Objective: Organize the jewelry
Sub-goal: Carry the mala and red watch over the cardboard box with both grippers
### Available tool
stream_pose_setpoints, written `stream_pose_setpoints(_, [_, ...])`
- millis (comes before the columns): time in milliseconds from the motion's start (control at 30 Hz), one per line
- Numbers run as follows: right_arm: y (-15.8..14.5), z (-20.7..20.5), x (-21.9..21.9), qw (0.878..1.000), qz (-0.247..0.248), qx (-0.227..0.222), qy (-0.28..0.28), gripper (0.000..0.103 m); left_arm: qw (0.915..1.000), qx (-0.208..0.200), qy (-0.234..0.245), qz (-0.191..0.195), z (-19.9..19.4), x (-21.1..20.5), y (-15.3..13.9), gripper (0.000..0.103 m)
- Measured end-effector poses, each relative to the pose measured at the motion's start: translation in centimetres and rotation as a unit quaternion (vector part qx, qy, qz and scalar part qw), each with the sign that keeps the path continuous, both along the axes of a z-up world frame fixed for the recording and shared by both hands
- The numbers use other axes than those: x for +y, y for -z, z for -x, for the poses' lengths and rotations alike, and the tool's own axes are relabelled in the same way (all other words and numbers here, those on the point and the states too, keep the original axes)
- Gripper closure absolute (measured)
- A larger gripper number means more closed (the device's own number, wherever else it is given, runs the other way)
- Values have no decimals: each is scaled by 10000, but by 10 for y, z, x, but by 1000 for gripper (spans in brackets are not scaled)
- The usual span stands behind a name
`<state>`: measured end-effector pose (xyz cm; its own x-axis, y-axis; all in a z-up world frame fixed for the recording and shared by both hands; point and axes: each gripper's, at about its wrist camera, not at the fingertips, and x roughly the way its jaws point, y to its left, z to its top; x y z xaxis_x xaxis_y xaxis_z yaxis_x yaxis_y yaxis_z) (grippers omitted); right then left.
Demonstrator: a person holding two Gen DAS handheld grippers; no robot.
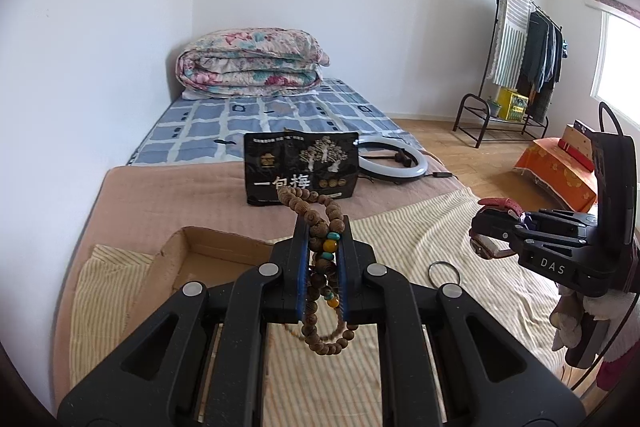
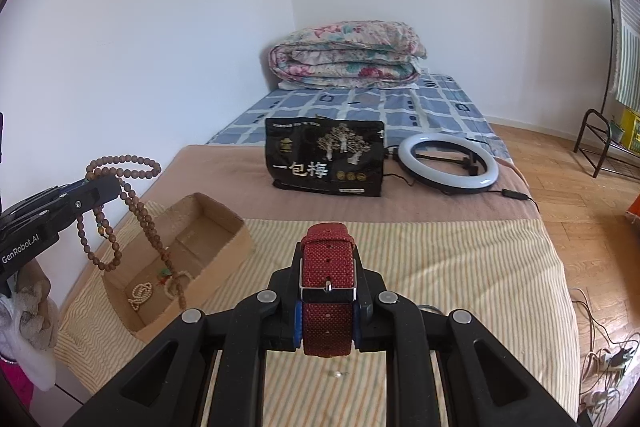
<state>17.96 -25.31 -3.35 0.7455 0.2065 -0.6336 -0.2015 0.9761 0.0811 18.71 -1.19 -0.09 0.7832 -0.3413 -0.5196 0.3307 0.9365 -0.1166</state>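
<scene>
Left wrist view: both grippers raised above the bed, each pinching jewelry.
The left gripper (image 1: 323, 241) fingers clamp a brown wooden bead strand with teal and amber beads (image 1: 320, 223), loops dangling over the open cardboard box (image 2: 224, 227); the right gripper (image 2: 327, 291) fingers squeeze a red woven-strap watch (image 2: 327, 263). On the striped cloth (image 1: 404, 231) lies a thin metal ring (image 1: 444, 271); beyond stand a black snack bag (image 1: 300, 167) and a white ring light (image 2: 448, 163).

Right gripper (image 2: 327, 269) clamps red watch strap (image 2: 327, 291) above striped cloth (image 2: 460, 267).
</scene>
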Motion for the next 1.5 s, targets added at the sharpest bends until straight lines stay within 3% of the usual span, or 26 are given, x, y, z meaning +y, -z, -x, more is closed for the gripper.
stream_pose_setpoints(700, [17, -44, 110, 9966, -92, 188, -791, 88, 9978, 52, -642, -127, -28, 82, 19, 93])
stream_pose_setpoints(1500, [72, -103, 178, 9899, -100, 707, -1222, 88, 9955, 344, -878, -125, -62, 112, 53, 93])
